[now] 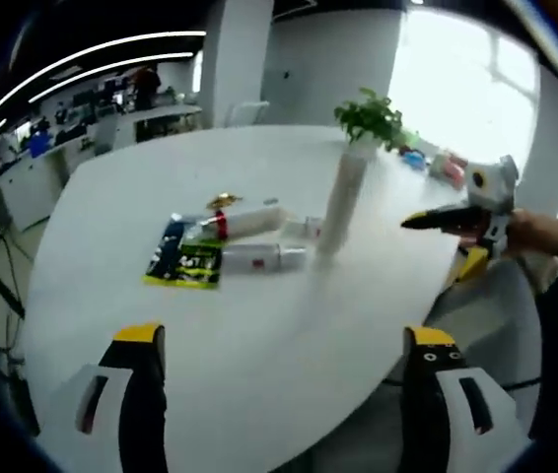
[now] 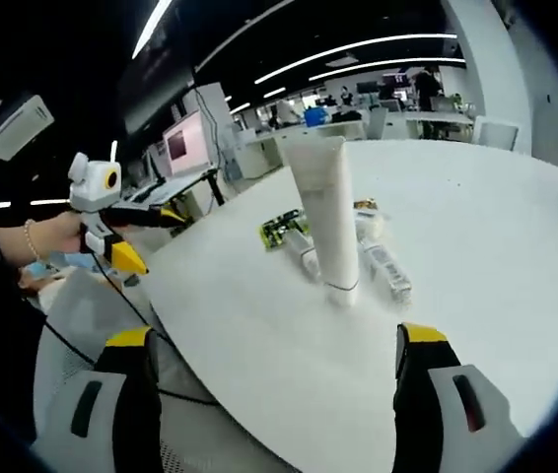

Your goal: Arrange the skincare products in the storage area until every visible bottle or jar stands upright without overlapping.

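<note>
White tube (image 2: 326,212) on a white table (image 2: 476,246); green-and-black packet (image 1: 185,264); yellow-tipped black claw (image 1: 284,345).

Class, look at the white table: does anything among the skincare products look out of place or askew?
Yes. One tall white tube stands upright on its cap, but the other tubes lie flat beside it, close together next to a green and black packet on the white table. Lying down, they look unfinished next to the standing one.
</note>
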A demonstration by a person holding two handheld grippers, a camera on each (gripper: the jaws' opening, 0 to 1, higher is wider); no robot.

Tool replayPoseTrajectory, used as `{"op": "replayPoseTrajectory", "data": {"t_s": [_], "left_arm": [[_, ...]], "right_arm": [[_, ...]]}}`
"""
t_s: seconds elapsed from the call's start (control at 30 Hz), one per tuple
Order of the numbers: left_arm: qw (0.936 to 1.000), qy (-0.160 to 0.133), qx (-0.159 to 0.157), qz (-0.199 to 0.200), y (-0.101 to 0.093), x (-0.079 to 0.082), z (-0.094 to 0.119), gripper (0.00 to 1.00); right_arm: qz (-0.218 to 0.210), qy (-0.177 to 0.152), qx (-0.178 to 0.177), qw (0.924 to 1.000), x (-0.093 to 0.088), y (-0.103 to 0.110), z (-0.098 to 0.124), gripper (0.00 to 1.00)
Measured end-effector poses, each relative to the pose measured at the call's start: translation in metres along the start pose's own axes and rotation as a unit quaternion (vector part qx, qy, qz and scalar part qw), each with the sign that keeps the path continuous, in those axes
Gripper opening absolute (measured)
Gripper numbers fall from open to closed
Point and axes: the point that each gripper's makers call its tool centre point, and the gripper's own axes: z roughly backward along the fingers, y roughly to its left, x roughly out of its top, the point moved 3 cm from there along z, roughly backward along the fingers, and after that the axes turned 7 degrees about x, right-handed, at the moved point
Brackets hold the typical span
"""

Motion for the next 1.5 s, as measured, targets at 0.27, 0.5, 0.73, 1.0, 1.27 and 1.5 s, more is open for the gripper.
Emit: {"op": "replayPoseTrajectory", "data": {"t_s": [0.27, 0.5, 0.73, 1.0, 1.27, 1.5], "left_arm": [[0.9998, 0.007, 0.017, 0.009, -0.001, -0.024, 0.014, 0.99], [0.9994, 0.004, 0.027, 0.023, 0.004, -0.03, 0.021, 0.99], [0.9989, -0.005, 0.034, 0.031, 0.008, -0.028, 0.021, 0.97], [0.9992, 0.0, 0.03, 0.028, 0.005, -0.029, 0.019, 0.97], [0.9992, -0.005, 0.028, 0.028, 0.004, -0.028, 0.02, 0.96], [0.9987, -0.01, 0.03, 0.039, 0.007, -0.027, 0.02, 0.95]], "right_arm": [[0.001, -0.006, -0.011, 0.9999, -0.001, 0.003, 0.009, 0.99], [0.007, -0.005, -0.01, 0.9999, -0.001, 0.004, 0.009, 0.99], [0.014, 0.006, -0.006, 0.9999, -0.004, 0.005, 0.008, 0.99], [0.013, 0.016, -0.011, 0.9997, -0.005, 0.003, 0.009, 0.99], [0.022, 0.025, -0.017, 0.9993, 0.0, -0.01, 0.011, 0.99], [0.029, 0.027, -0.026, 0.9989, 0.015, -0.031, 0.012, 0.97]]}}
